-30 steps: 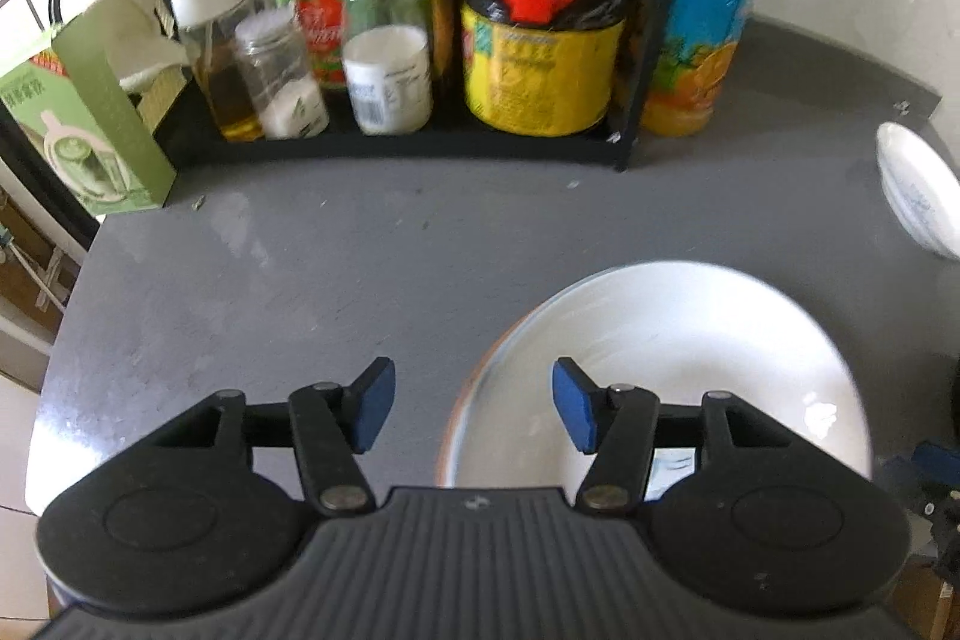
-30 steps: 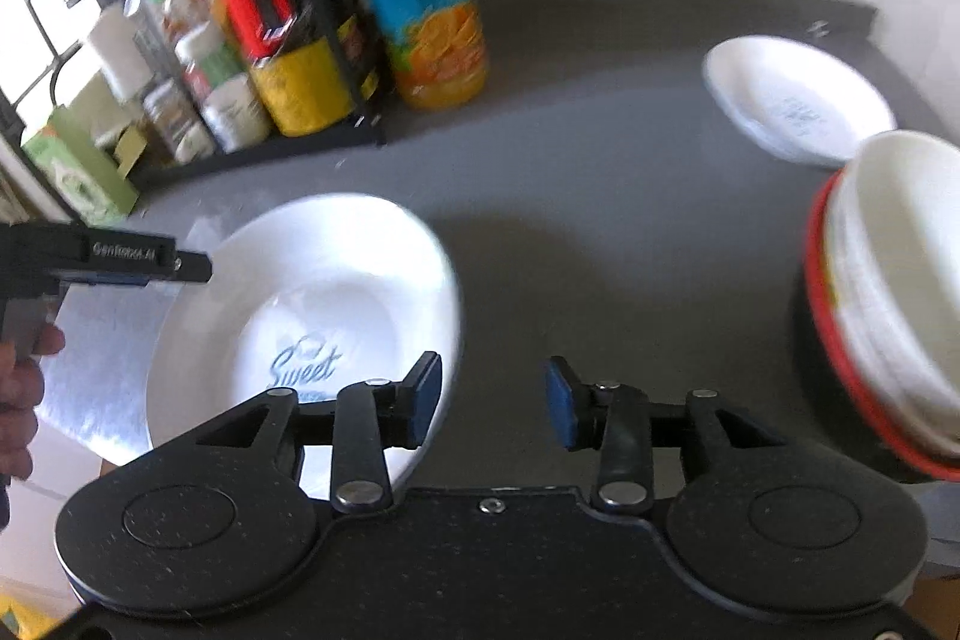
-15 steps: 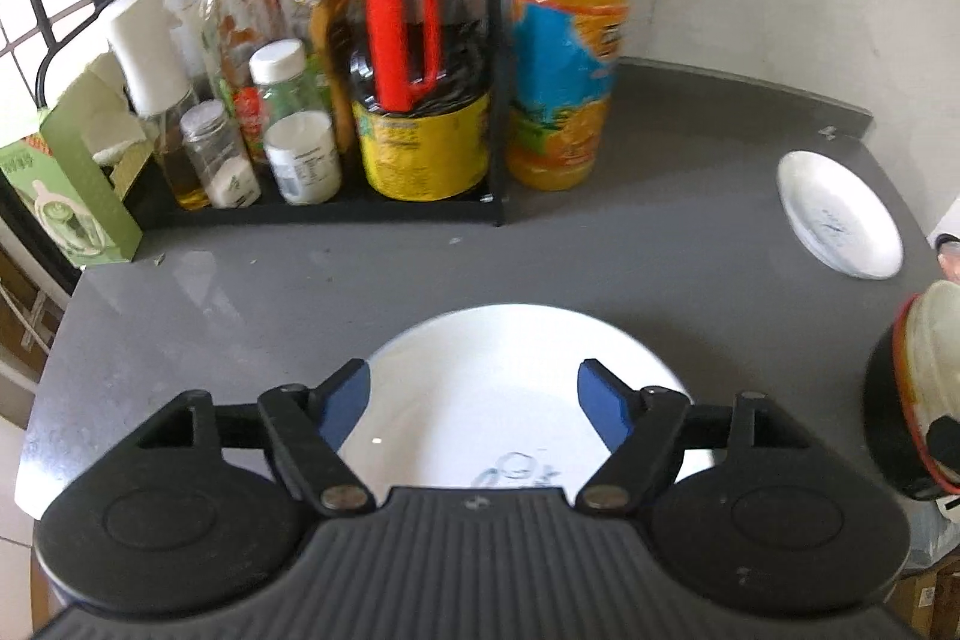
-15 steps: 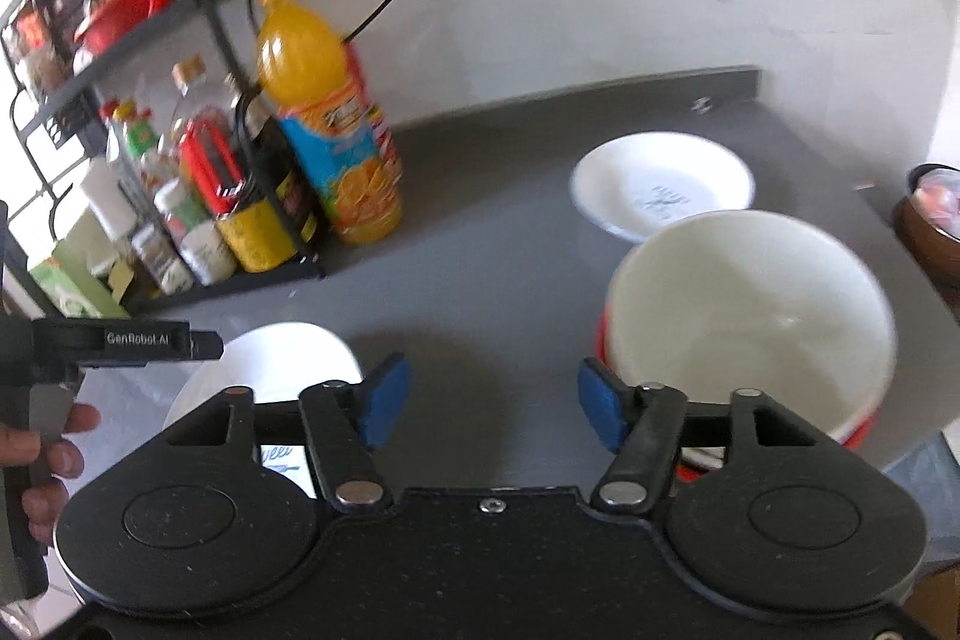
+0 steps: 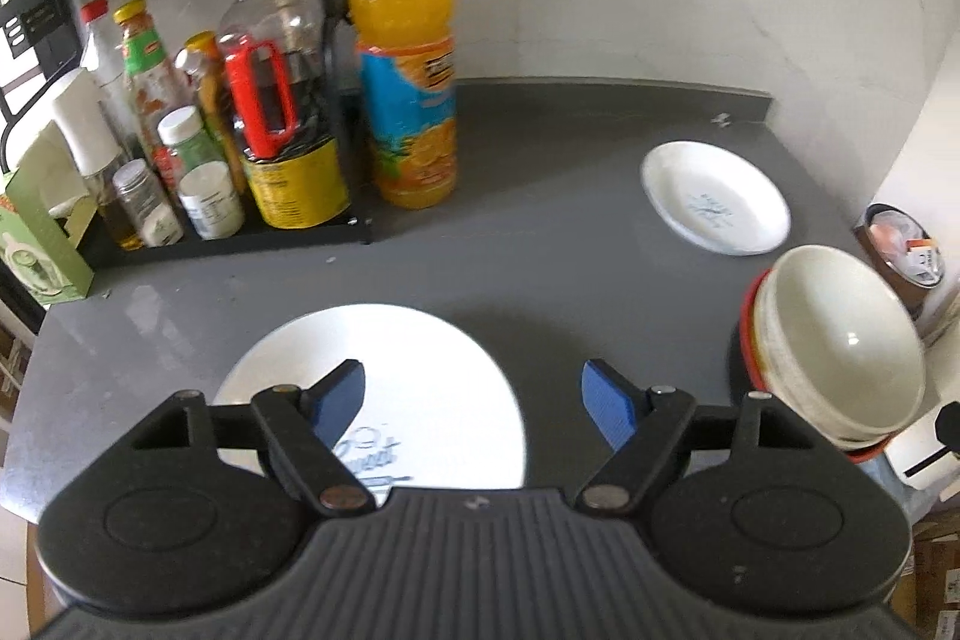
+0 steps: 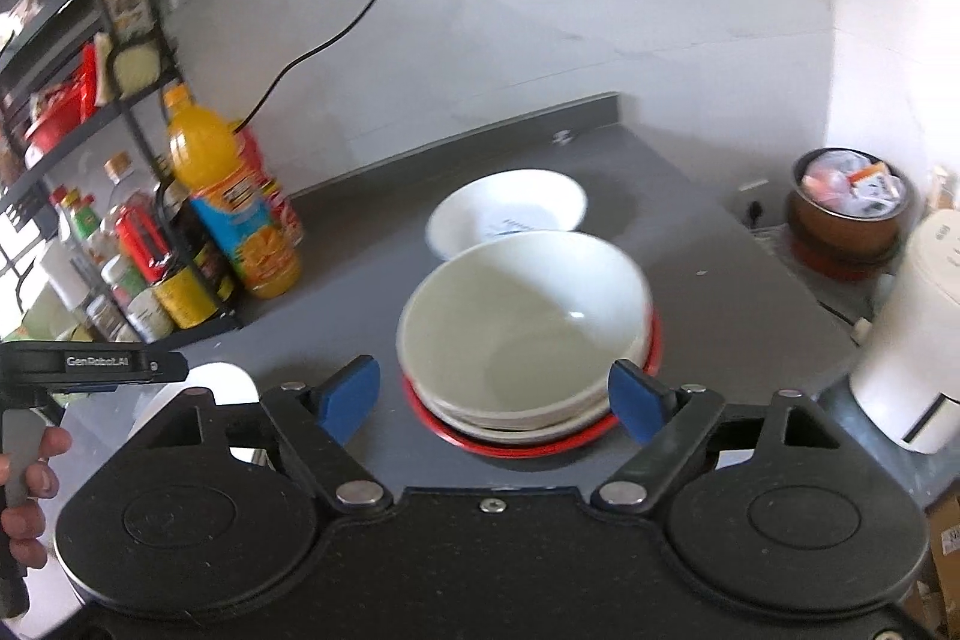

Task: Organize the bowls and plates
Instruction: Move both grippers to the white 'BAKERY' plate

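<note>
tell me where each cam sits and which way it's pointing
Left wrist: sits on the left tool, looking forward and down at the big white plate; only its own open fingers show.
Right wrist: sits on the right tool, facing the stacked bowls; a hand holding the left tool shows at the left edge.
Shared: the orange juice bottle, small plate, bowls and grey counter.

Glossy ceramic-looking plates (image 5: 420,376) and bowls (image 6: 522,328) rest on a smooth, matt grey countertop (image 5: 540,244) beside plastic bottles (image 5: 408,100).
</note>
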Demonstrator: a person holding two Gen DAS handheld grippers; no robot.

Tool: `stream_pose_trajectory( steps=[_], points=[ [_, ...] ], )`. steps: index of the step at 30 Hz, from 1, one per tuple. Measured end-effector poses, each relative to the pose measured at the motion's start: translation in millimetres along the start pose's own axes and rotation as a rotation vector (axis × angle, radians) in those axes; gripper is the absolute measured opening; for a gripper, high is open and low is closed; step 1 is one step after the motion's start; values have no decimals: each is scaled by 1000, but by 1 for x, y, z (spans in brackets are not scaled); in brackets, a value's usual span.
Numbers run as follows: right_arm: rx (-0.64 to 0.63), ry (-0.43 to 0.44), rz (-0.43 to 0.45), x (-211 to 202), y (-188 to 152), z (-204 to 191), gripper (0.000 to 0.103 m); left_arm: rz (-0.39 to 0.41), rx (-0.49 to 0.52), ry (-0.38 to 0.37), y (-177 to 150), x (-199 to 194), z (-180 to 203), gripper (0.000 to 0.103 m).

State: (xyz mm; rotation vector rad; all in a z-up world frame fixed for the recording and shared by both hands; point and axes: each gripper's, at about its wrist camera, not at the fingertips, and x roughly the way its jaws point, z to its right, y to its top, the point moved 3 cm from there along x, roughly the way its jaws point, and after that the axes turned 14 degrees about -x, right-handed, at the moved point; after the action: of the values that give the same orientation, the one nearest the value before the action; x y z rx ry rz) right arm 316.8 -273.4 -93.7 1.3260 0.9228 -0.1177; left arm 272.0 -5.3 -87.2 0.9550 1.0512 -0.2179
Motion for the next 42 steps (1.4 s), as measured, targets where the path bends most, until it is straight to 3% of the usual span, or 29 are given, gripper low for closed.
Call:
stream_pose_trajectory(
  steps=[8, 16, 29, 42],
  points=[
    [44, -42, 13, -8, 2, 29, 85, 3, 8, -25, 5, -2, 24, 79],
    [80, -91, 15, 8, 8, 62, 85, -10, 16, -50, 17, 24, 52, 79],
    [91, -150, -40, 69, 37, 114, 85, -75, 41, -90, 47, 104, 107, 79],
    [114, -126, -68, 139, 58, 150, 85, -110, 79, -75, 76, 174, 154, 79]
  ],
)
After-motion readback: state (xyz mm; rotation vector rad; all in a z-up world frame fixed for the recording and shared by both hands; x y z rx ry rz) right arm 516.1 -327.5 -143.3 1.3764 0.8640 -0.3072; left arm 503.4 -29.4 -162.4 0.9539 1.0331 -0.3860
